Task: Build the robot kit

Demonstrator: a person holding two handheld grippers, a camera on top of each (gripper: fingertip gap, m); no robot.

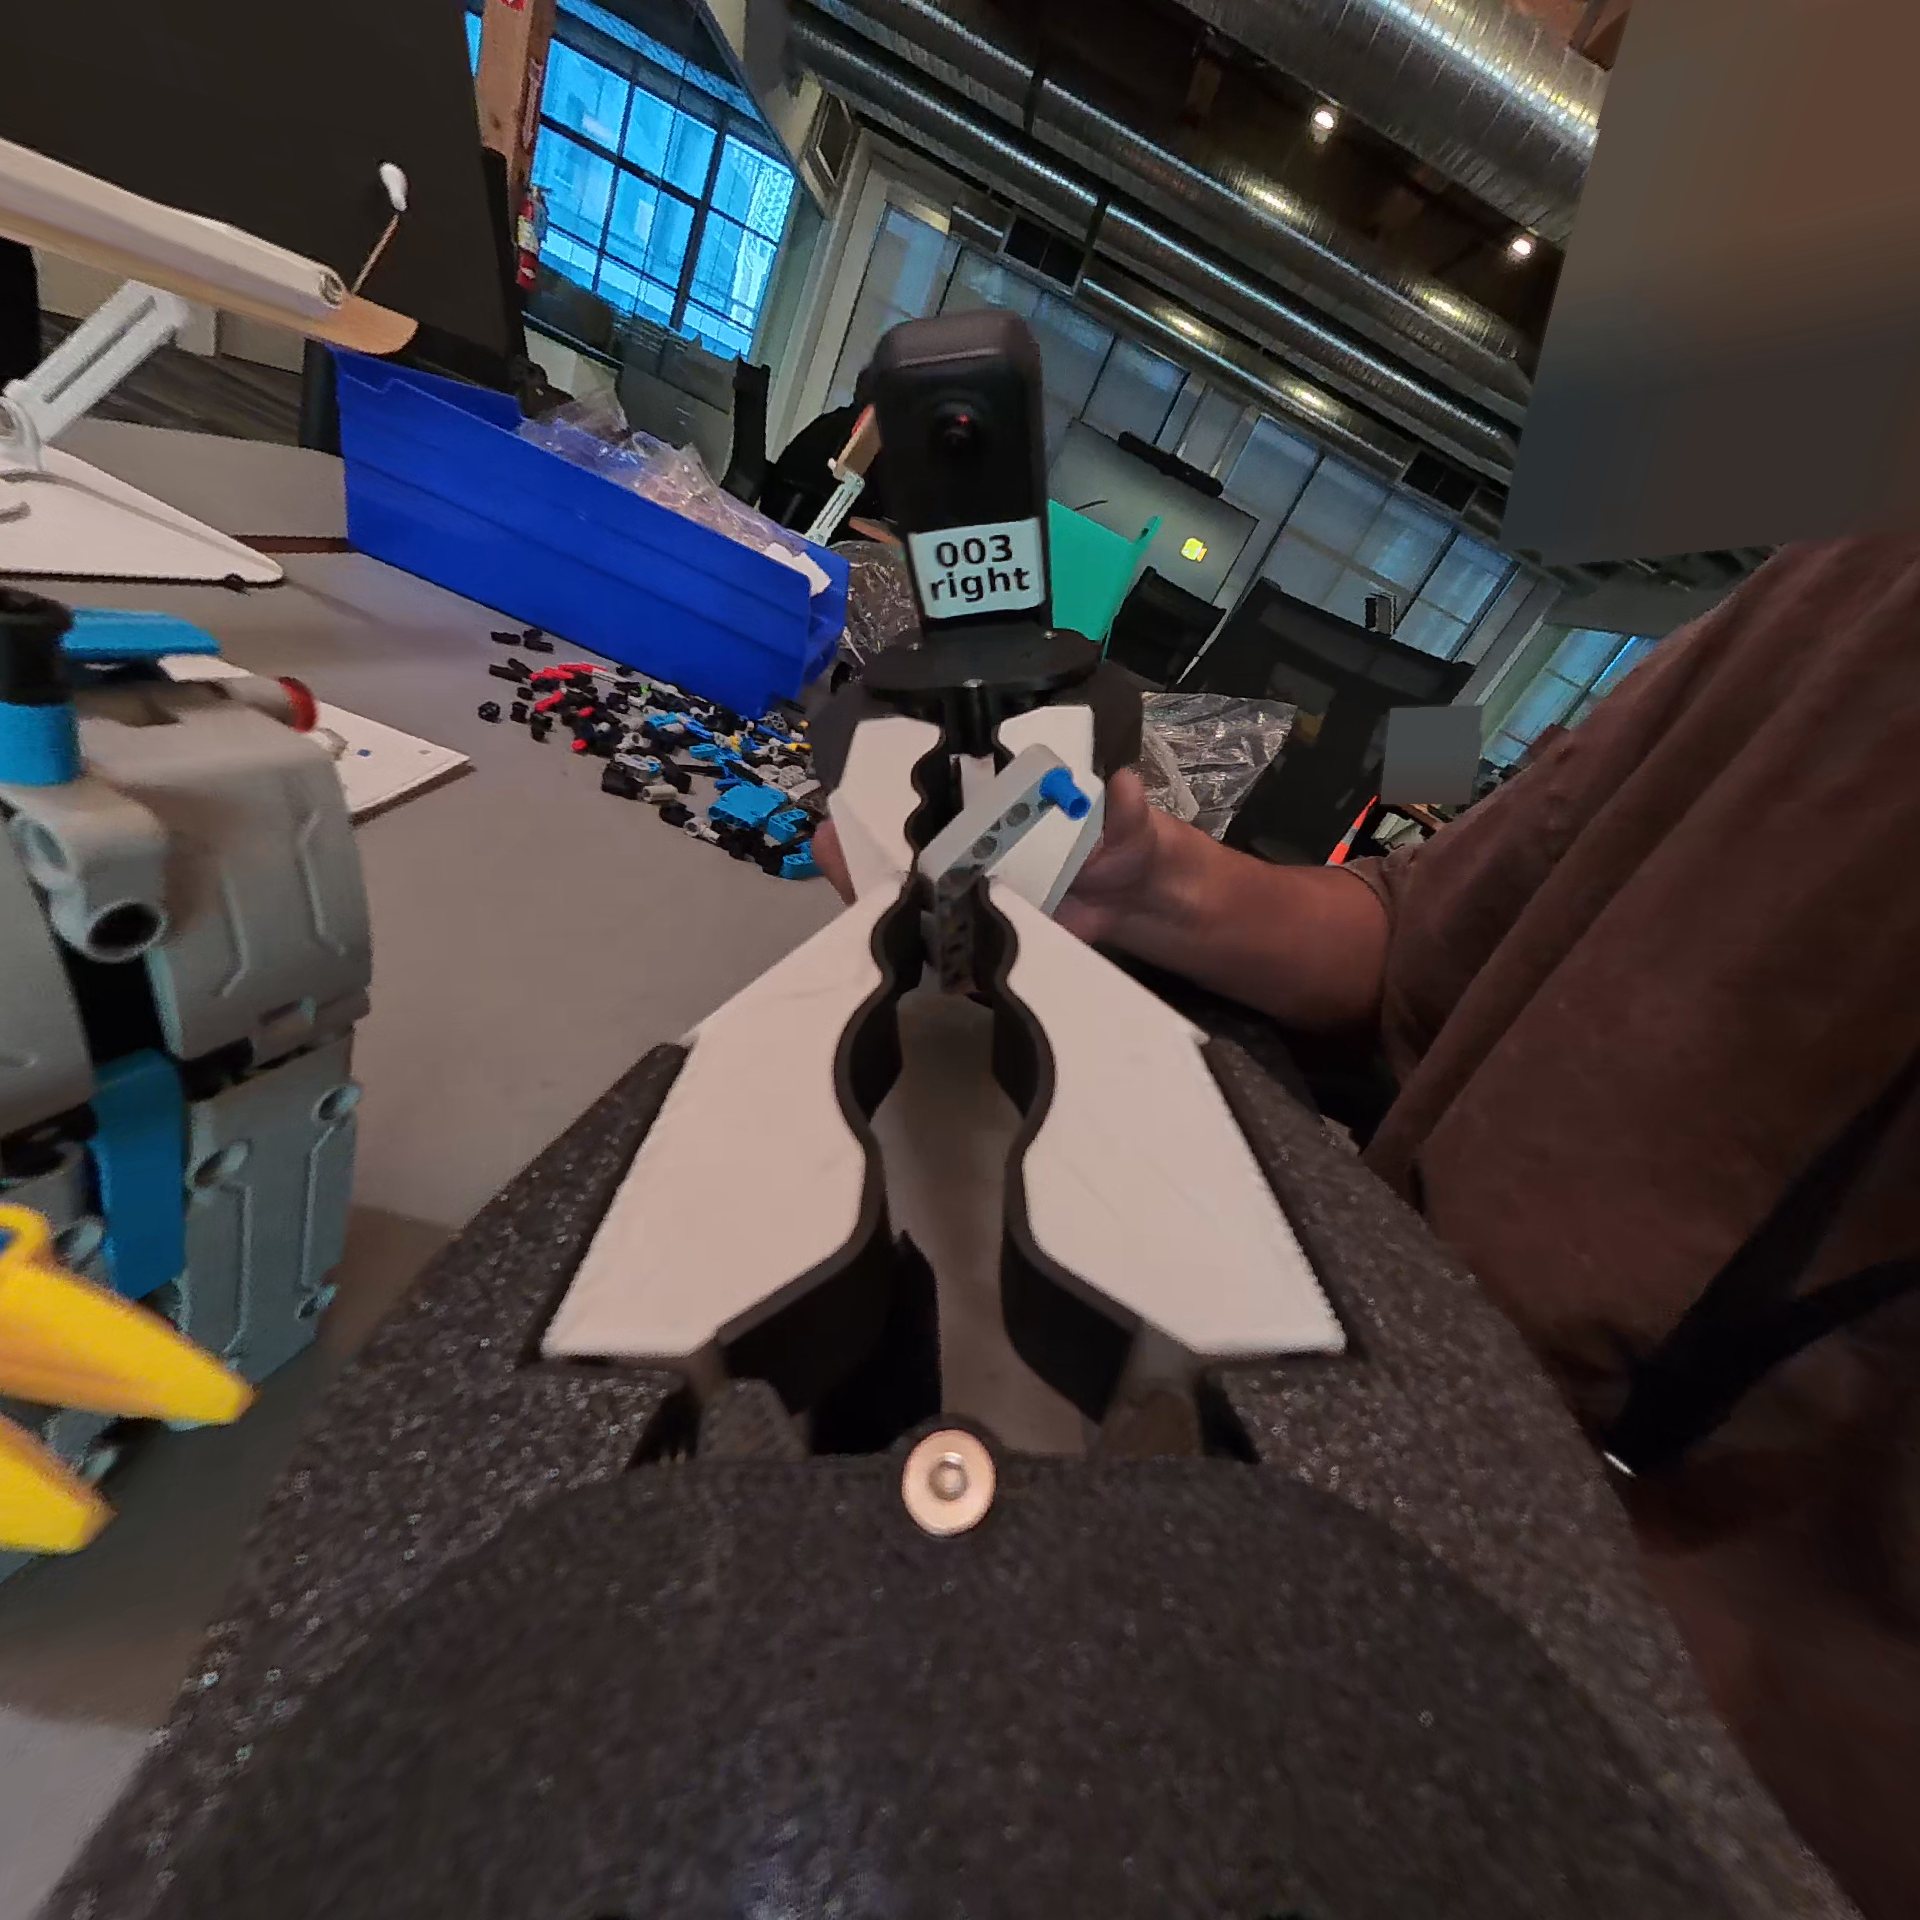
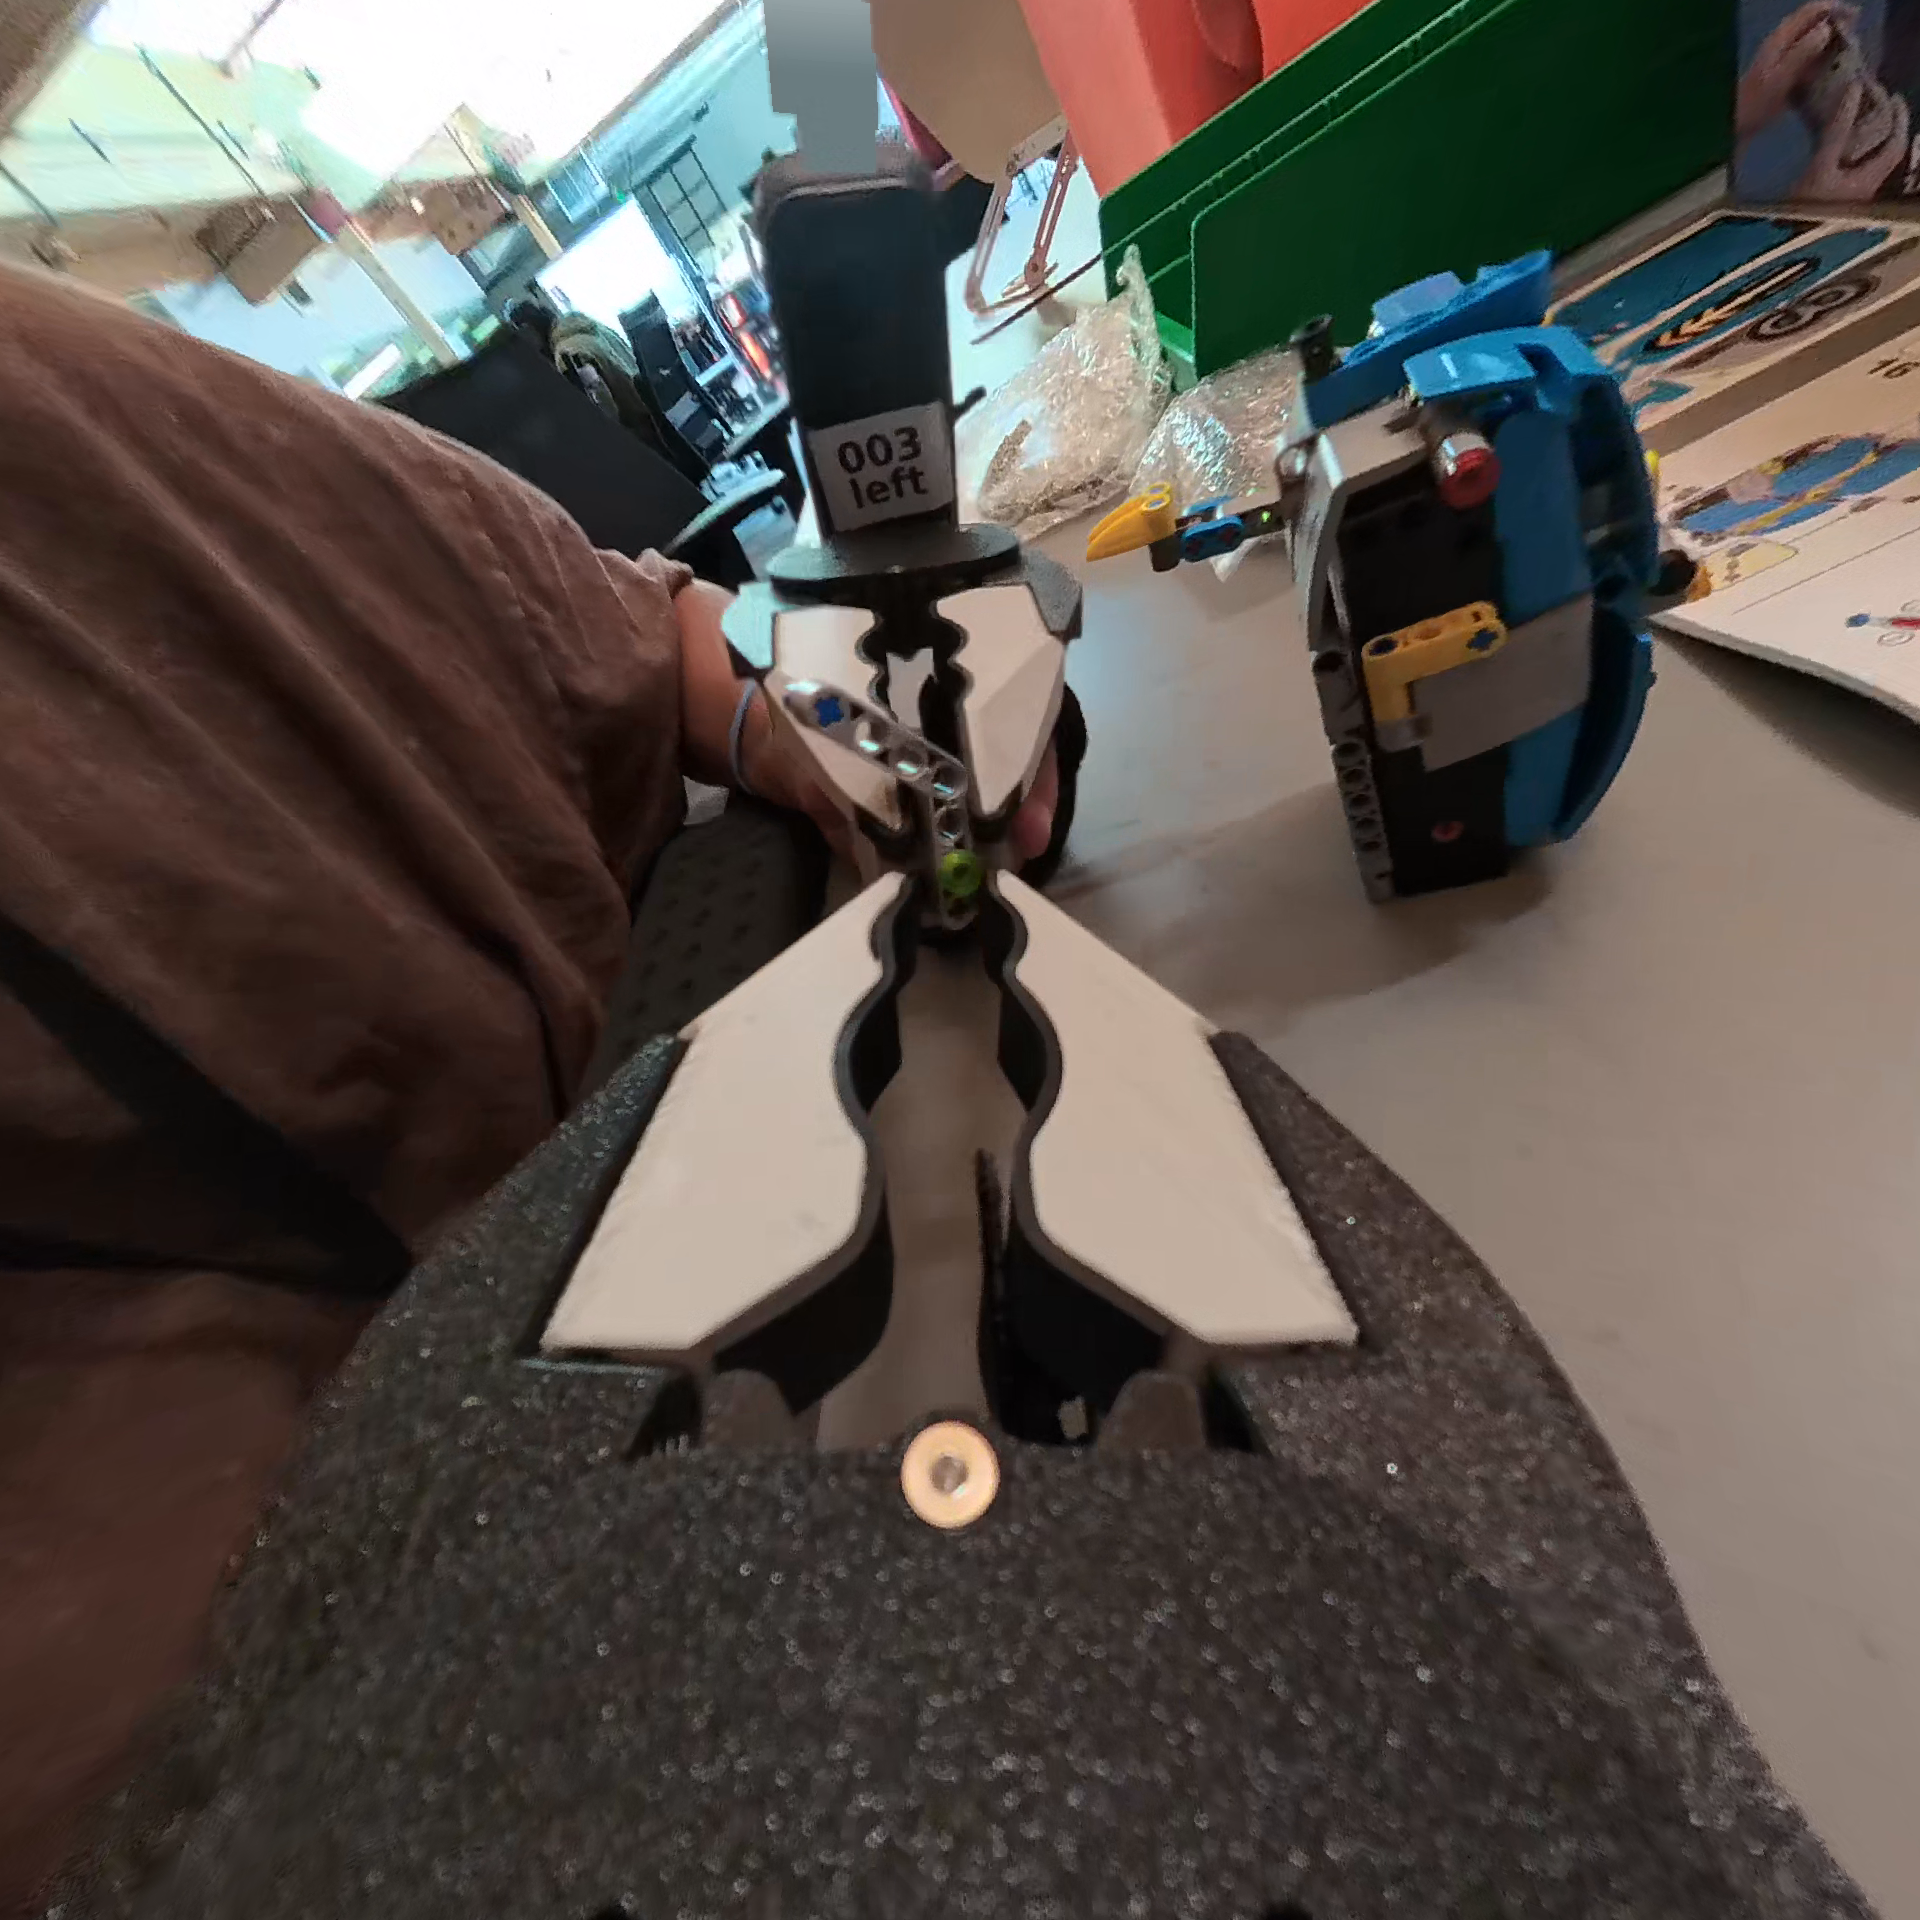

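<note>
My left gripper (image 1: 950, 914) and my right gripper (image 2: 951, 902) face each other tip to tip above the grey table (image 2: 1455, 1195). Both are shut on one bent light grey beam with holes (image 1: 997, 831). In the left wrist view its lower leg sits between my left fingertips, and its upper arm slants up right to a blue pin (image 1: 1070, 795). In the right wrist view the beam (image 2: 894, 753) has a green pin (image 2: 958, 873) just above my right fingertips and a blue pin (image 2: 828, 710) at its far end. A hand holds each gripper.
A blue and grey brick-built model (image 2: 1475, 623) stands on the table to the right, and shows close at the left in the left wrist view (image 1: 177, 987). Loose small parts (image 1: 686, 758) lie before a blue bin (image 1: 582, 551). Instruction pages (image 2: 1787, 499), plastic bags (image 2: 1070, 416) and green bins (image 2: 1403, 208) lie behind. Left and right tips are no more than a few centimetres apart.
</note>
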